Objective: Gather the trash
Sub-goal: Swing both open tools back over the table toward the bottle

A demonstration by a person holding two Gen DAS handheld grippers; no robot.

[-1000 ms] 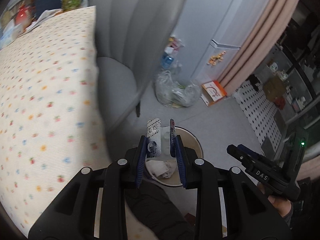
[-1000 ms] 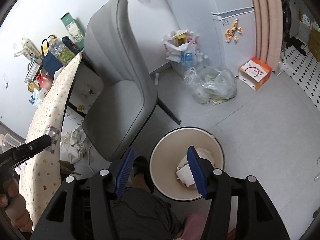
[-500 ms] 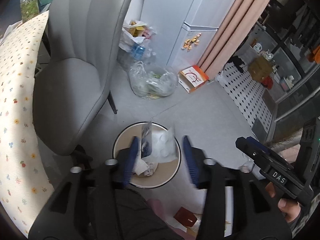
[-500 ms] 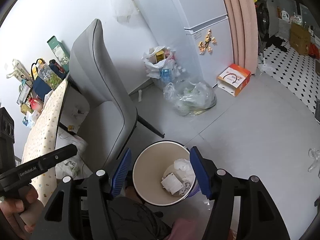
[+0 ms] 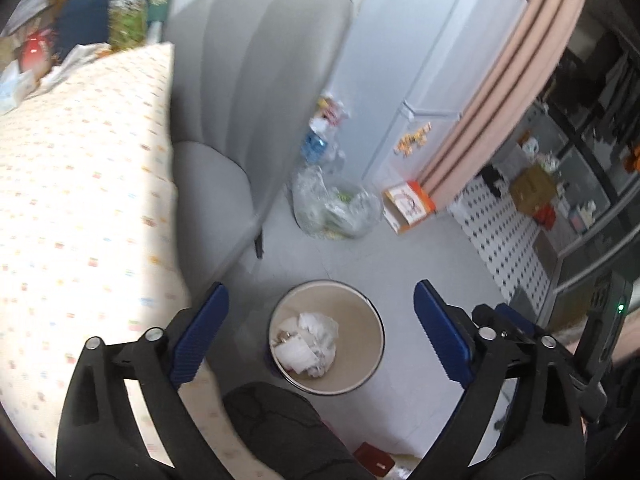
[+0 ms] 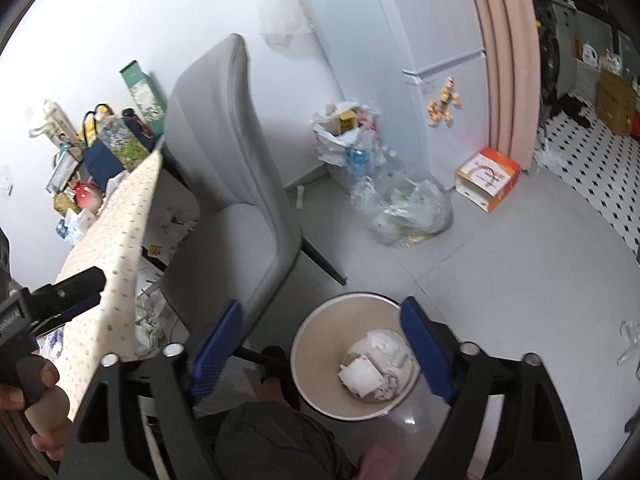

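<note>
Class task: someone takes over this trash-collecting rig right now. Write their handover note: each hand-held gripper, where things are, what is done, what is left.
Left hand-held gripper: jaws just opened wide, nothing between them, above the waste bin.
Right hand-held gripper: jaws just opened further, also empty, over the same bin.
Done: crumpled paper and wrappers lie inside the bin.
Left: crumpled paper on the floor under the table, beside the grey chair; the table's far end is cluttered, though what there is trash I cannot tell.

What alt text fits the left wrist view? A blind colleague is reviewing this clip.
The open, empty left gripper hangs above a round bin holding crumpled white trash. A grey chair and a patterned tablecloth lie to the left.
</note>
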